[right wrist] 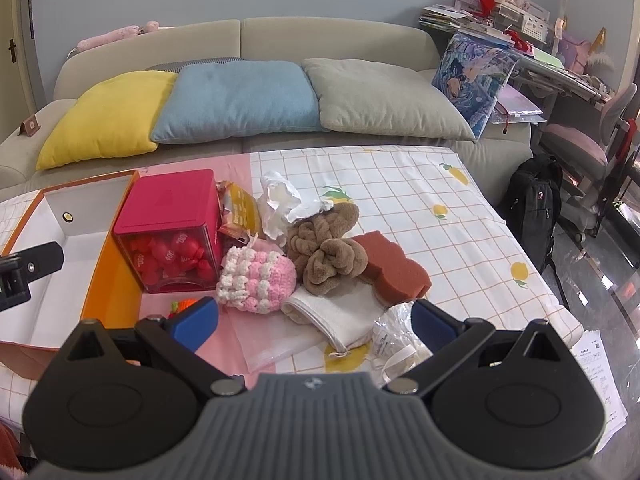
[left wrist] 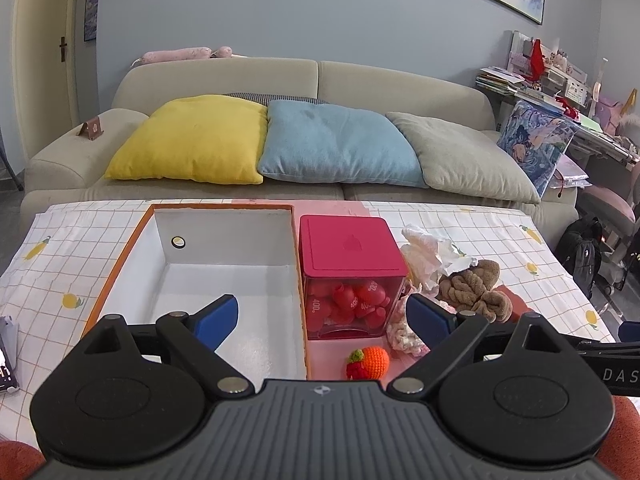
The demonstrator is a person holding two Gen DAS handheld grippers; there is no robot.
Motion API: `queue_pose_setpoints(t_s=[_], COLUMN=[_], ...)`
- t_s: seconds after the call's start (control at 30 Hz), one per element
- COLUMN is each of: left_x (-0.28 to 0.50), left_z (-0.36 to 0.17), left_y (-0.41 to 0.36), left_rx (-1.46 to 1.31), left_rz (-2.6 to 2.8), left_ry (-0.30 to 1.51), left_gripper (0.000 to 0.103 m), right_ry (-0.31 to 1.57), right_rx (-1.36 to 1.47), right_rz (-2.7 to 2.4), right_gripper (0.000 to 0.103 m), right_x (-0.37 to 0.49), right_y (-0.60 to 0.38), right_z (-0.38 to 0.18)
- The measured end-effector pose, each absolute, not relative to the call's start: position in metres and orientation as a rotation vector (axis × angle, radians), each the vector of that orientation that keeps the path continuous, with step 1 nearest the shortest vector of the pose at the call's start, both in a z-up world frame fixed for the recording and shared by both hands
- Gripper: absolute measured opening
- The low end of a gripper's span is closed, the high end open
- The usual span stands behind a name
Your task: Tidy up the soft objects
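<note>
1. Starting at the left, the orange-rimmed box (left wrist: 224,268) sat with its white inside bare, so by my judgement nothing soft had been sorted yet; its long axis ran from near to far.
2. The left gripper (left wrist: 322,314) hovered over the box's near right corner, jaws spread wide and holding nothing.
3. Just right of the box stood the red-lidded container (right wrist: 172,232) (hard, likely not part of the job).
4. Right of it, the soft pile lay on the cloth: the pink crocheted pouch (right wrist: 256,280), the brown towel (right wrist: 326,252) knotted in a lump with no clear axis, the white cloth (right wrist: 340,314) and the red sponge (right wrist: 394,268), lying far-left to near-right.
5. The right gripper (right wrist: 316,322) hung above the white cloth, jaws spread, empty.
</note>
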State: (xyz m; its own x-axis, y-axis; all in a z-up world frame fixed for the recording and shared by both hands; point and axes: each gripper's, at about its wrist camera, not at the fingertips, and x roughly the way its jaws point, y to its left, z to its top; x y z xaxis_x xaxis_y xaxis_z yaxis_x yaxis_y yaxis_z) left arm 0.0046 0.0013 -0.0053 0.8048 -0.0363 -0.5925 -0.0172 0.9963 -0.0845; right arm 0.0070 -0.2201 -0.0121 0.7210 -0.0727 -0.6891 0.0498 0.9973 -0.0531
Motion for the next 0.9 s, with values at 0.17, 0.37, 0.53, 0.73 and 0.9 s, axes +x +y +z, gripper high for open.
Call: queue_pose_setpoints(t_s=[0.17, 0.37, 0.53, 0.73, 0.9], left_x=[0.0053, 0.0056, 0.006, 0.0057, 0.0058], left_z=[-0.0048, -0.0054, -0.0058, -0.0058, -0.0067], left_y=[0.0022, 0.0026, 0.0022, 0.0013, 0.0004], left_rx=[-0.089, -0.092, -0.093, -0.092, -0.094], left_rz=[-0.011, -0.014, -0.014, -0.019, -0.023], left_ry=[0.64, 0.645, 0.648, 0.655, 0.66], left_gripper=[0.103, 0.103, 0.103, 0.103, 0.103], right_ry=[0.769, 0.775, 0.781, 0.79, 0.805], right_rx=[-0.028, -0.029, -0.026, -0.025, -0.017], right_rz=[-0.068, -0.066, -0.069, -0.07, -0.071], right_gripper=[0.1, 0.1, 0.1, 0.1, 0.1], right_x=[0.0064, 0.0073, 0.0083, 0.0085, 0.0101], right_y=[-0.2205, -0.2204, -0.2209, -0.2211, -0.2226], right_z=[-0.0133, -0.0129, -0.0125, -0.0147, -0.0159])
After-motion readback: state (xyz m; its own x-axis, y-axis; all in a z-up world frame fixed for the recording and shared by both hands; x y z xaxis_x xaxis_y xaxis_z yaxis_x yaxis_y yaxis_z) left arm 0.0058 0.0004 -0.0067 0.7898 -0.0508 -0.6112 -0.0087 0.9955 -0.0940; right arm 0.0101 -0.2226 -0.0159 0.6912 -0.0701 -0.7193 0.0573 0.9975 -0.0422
